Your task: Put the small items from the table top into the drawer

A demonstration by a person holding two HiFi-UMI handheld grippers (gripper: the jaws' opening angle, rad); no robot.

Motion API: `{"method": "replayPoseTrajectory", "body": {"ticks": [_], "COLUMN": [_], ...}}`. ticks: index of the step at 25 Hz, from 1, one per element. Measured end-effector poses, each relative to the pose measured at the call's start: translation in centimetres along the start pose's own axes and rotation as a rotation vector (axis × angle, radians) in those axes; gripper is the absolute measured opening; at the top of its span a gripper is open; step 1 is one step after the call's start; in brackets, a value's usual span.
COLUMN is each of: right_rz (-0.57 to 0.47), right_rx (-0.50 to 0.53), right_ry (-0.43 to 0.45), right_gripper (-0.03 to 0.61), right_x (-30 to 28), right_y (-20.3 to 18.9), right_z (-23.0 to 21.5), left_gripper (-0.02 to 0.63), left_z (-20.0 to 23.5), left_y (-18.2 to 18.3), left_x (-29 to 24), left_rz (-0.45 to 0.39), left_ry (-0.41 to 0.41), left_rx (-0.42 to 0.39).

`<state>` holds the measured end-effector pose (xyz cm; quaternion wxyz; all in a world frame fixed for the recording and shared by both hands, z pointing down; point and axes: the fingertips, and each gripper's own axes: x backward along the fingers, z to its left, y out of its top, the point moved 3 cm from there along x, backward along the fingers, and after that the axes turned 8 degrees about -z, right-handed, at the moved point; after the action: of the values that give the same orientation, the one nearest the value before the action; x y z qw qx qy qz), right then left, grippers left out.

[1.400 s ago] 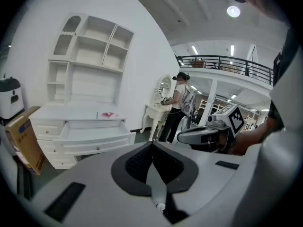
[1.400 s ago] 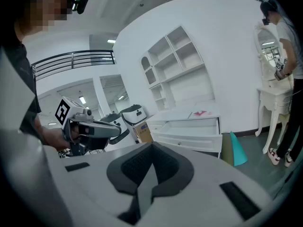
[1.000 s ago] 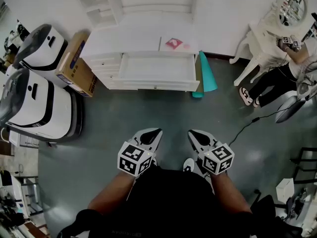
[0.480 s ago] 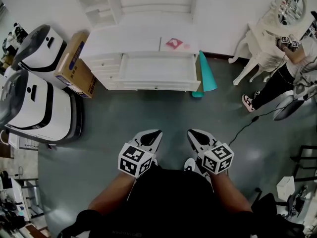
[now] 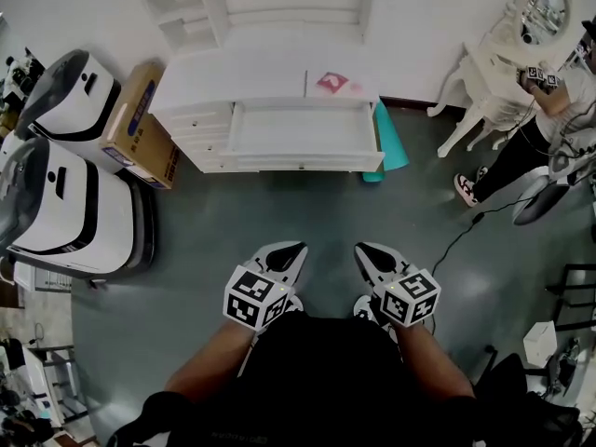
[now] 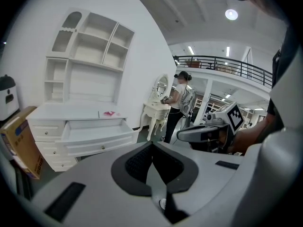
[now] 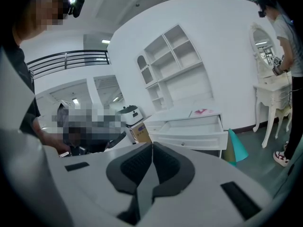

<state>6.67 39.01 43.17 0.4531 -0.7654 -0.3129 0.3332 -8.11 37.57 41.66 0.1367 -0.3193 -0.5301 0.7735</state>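
Note:
A white desk (image 5: pixel 251 73) stands against the far wall, its wide drawer (image 5: pixel 303 130) pulled open. On the desk top lies a small pink and red item (image 5: pixel 332 83) (image 6: pixel 109 113) (image 7: pixel 200 111). My left gripper (image 5: pixel 289 248) and right gripper (image 5: pixel 363 249) are held low over the grey floor, well short of the desk. Both are shut with nothing between the jaws. In each gripper view the dark pads meet at the middle.
Two white machines (image 5: pixel 65 156) and a cardboard box (image 5: pixel 140 119) stand left of the desk. A teal cone (image 5: pixel 391 138) leans at its right. A person (image 5: pixel 540 128) is by a white dressing table (image 5: pixel 503 63) at far right. A cable (image 5: pixel 466 236) runs across the floor.
The head view has shifted slightly, the desk sitting a little further right in the picture. The person at right has moved a leg. Both grippers have stayed where they were.

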Motion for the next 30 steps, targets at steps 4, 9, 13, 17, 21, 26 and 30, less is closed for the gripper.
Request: {"method": "replayPoseTrajectory", "body": {"ticks": [4, 9, 13, 17, 21, 26, 30], "right_rz": [0.004, -0.01, 0.001, 0.006, 0.004, 0.002, -0.005], "right_rx": [-0.004, -0.02, -0.022, -0.032, -0.037, -0.025, -0.046], "right_ry": [-0.023, -0.067, -0.089, -0.108, -0.11, -0.098, -0.097], "right_gripper": [0.028, 0.028, 0.028, 0.028, 0.028, 0.028, 0.028], "right_x": [-1.2, -2.4, -2.9, -3.3, -4.6, -5.7, -6.8], "right_y": [-0.5, -1.1, -1.8, -2.1, -1.7, -0.8, -0.3], "right_z": [1.3, 2.9, 3.7, 4.0, 3.9, 2.9, 1.1], "left_gripper": [0.009, 0.009, 0.009, 0.009, 0.009, 0.009, 0.009], "left_z": [1.6, 3.0, 4.2, 4.7, 5.6, 6.5, 7.5], "left_y": [-0.1, -1.1, -2.0, -1.9, -1.6, -1.3, -0.7], "left_x": [1.3, 3.4, 4.1, 4.4, 4.2, 3.0, 1.7], "left_rz": [0.0, 0.01, 0.02, 0.023, 0.011, 0.013, 0.022], "left_ry": [-0.011, -0.035, -0.044, -0.061, -0.066, -0.055, -0.042], "left_rx": [0.003, 0.004, 0.012, 0.015, 0.017, 0.03, 0.043]}}
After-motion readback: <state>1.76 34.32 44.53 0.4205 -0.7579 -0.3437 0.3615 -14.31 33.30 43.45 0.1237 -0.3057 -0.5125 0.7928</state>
